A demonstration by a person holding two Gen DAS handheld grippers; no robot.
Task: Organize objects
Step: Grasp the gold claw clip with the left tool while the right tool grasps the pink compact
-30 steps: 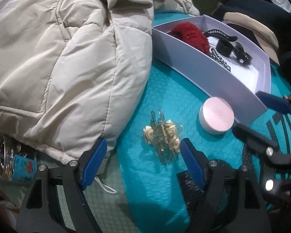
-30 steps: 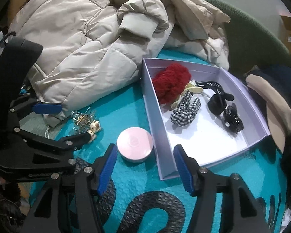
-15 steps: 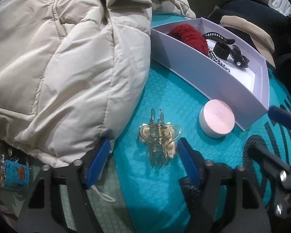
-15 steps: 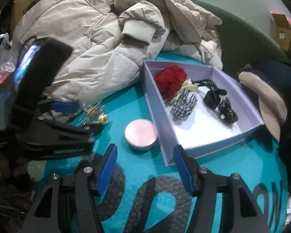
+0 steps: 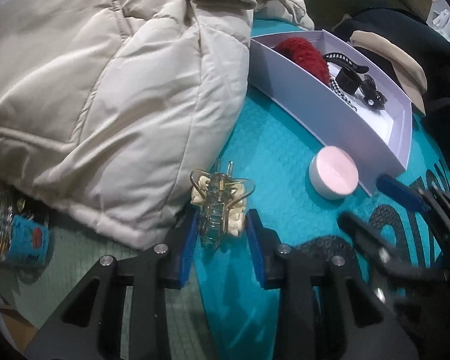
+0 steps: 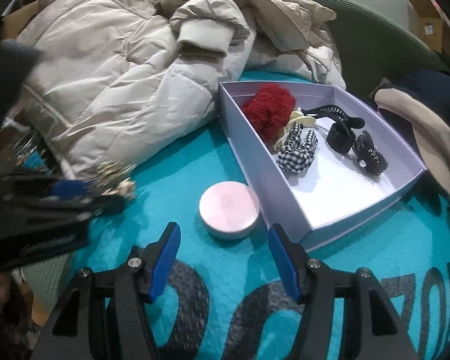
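Note:
A gold and cream hair claw clip (image 5: 220,210) lies on the teal mat (image 5: 273,150). My left gripper (image 5: 222,228) is closed on the clip, its blue pads touching both sides. The clip also shows blurred in the right wrist view (image 6: 117,177). A round pink tin (image 6: 228,210) sits on the mat beside a lilac box (image 6: 255,162). My right gripper (image 6: 223,258) is open and empty just in front of the tin. The box holds a red scrunchie (image 6: 268,111), a checked scrunchie (image 6: 297,150) and black claw clips (image 6: 345,138).
A cream puffer jacket (image 5: 111,84) lies heaped left of the mat, right beside the clip. A beige and dark cap (image 6: 420,126) sits right of the box. A blue-labelled item (image 5: 24,240) lies at the far left.
My left gripper has moved forward over the hair clip and closed its jaws onto it. My right gripper has stayed open near the pink tin.

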